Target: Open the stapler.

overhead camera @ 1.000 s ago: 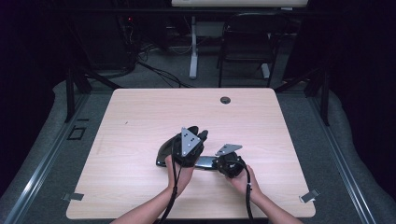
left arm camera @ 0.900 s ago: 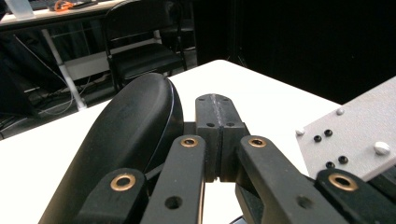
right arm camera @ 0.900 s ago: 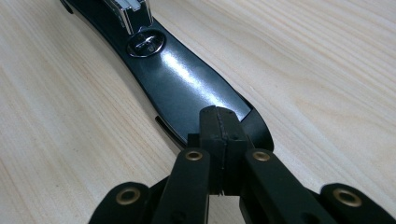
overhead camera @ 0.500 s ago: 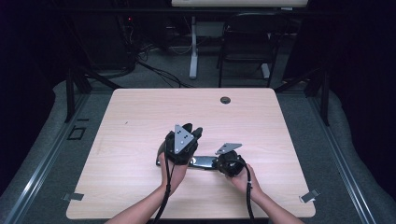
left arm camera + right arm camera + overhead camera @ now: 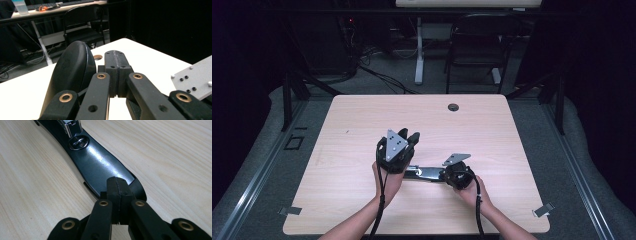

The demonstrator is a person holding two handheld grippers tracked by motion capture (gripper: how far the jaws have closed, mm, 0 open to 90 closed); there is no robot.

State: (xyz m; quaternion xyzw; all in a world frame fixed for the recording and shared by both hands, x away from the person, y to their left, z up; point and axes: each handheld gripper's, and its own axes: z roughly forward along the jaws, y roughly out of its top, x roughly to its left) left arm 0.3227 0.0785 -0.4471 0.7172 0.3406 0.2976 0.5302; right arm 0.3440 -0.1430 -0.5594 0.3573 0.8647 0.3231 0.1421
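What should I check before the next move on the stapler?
1. Left gripper jaws shut, nothing between them: ok.
2. Right gripper jaws shut, tips over the end of the stapler base: ok.
3. Base lies flat on the table: ok.
4. Rounded black top stands raised beside the left jaws, not gripped; whether they touch: cannot tell.
5. Right tips actually pressing on the base: cannot tell.

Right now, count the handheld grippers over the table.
2. The left gripper is up beside the lifted top of the stapler; the right gripper sits low at its base's end. None seems hidden.
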